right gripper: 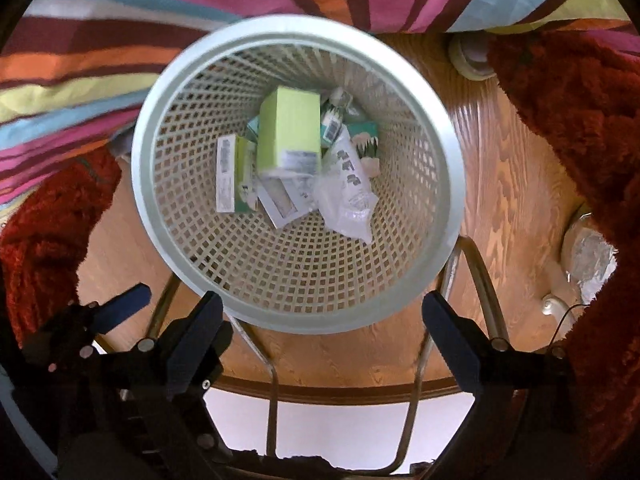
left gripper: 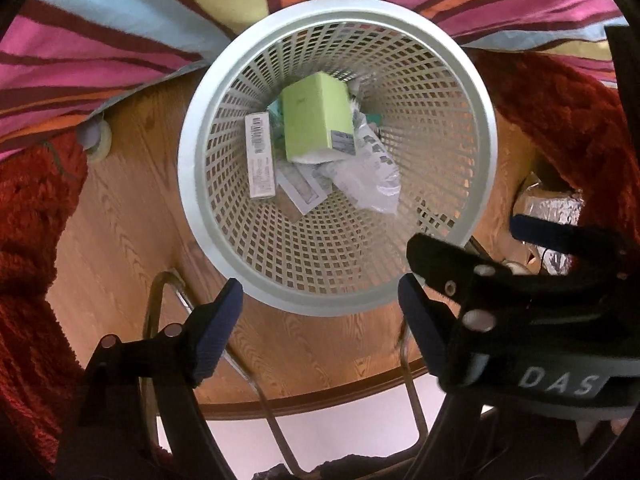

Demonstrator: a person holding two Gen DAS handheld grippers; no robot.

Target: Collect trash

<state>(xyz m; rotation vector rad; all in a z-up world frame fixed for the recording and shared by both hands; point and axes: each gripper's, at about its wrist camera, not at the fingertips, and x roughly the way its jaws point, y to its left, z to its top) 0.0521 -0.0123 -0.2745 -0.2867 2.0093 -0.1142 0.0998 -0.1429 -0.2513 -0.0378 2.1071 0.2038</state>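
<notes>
Basket (left gripper: 200, 216): white mesh, holds green carton (left gripper: 316, 114), barcoded box (left gripper: 260, 156).
My claws: left gripper (left gripper: 320, 328), right gripper (right gripper: 324, 336) released, empty above it.
Writing: "DAS" (right claw's band).

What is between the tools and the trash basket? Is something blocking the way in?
Nothing visible blocks it. Both the left tool and the right tool are open and empty just above the near rim of the white basket. Its mouth is uncovered, with the green box and crumpled plastic wrapper already lying inside.
</notes>
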